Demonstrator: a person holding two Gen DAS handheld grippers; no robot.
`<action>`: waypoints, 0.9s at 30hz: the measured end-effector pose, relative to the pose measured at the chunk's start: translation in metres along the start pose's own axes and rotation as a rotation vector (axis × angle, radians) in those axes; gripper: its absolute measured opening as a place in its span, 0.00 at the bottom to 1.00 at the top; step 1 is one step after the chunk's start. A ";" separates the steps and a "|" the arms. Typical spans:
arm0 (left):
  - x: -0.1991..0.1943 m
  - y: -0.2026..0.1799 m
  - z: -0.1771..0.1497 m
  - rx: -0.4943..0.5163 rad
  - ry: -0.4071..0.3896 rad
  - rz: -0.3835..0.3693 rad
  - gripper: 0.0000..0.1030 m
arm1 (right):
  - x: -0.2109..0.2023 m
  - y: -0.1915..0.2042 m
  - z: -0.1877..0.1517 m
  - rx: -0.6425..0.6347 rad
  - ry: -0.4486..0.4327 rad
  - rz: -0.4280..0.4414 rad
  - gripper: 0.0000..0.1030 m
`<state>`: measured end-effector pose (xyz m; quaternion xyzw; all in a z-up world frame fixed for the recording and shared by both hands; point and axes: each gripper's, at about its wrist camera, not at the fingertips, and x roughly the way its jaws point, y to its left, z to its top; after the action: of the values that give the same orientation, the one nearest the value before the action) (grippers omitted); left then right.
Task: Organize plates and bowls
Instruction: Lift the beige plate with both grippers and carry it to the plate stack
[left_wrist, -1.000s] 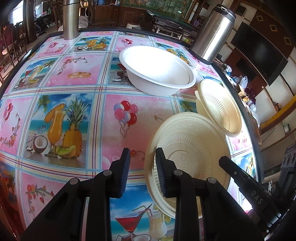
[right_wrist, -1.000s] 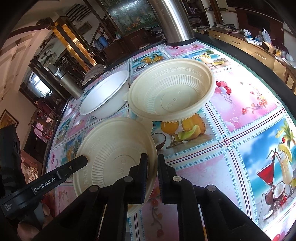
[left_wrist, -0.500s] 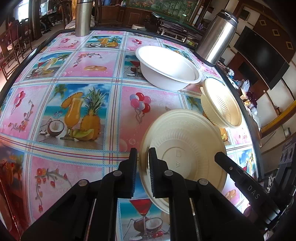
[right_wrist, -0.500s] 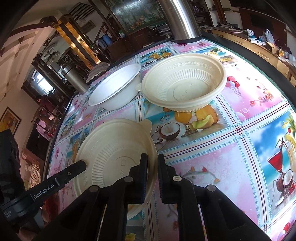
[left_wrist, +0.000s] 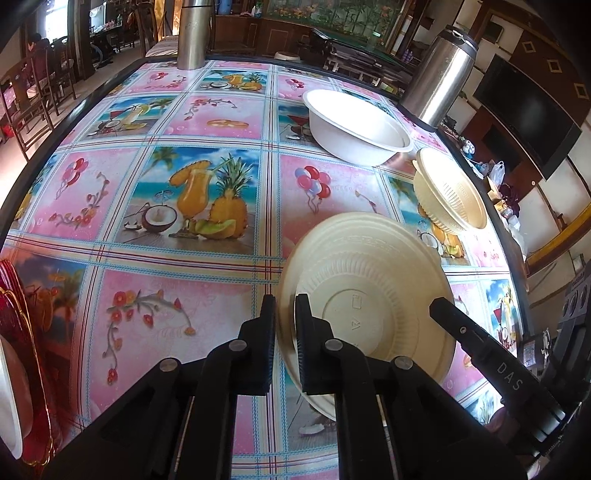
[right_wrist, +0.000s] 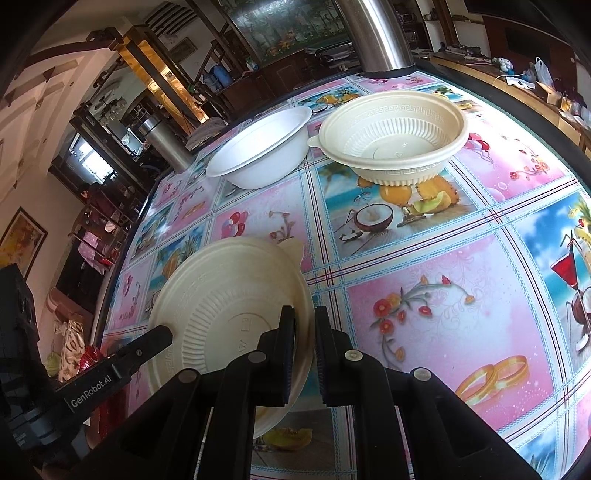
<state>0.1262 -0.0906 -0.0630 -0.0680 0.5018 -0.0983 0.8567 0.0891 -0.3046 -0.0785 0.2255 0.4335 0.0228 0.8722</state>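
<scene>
**Two tongs, one cream bowl**

Nearest the cameras, the left tongs (left_wrist: 284, 332) and right tongs (right_wrist: 304, 343) each clench opposite rims of the upturned cream bowl (left_wrist: 369, 295), tilted above the surface (left_wrist: 207, 114). Keep both grips level and move together. Beyond sit the ribbed bowl (right_wrist: 391, 136) and the white bowl (right_wrist: 262, 147).

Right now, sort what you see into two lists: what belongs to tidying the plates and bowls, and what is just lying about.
Part of the job:
cream plate, gripped at its rim by both the left claw and the right claw
white bowl
cream bowl
red plates

Just lying about:
steel flask
steel cylinder
tablecloth
</scene>
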 end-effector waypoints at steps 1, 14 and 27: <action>-0.001 0.001 -0.003 0.000 0.001 0.000 0.08 | -0.001 0.001 -0.002 0.002 0.001 0.003 0.11; -0.062 0.036 -0.017 -0.035 -0.098 0.012 0.08 | -0.032 0.050 -0.016 -0.077 -0.033 0.047 0.10; -0.131 0.118 -0.035 -0.154 -0.205 0.074 0.08 | -0.047 0.153 -0.038 -0.224 -0.046 0.143 0.10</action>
<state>0.0454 0.0548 0.0056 -0.1249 0.4198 -0.0204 0.8988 0.0548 -0.1643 -0.0001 0.1573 0.3910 0.1280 0.8978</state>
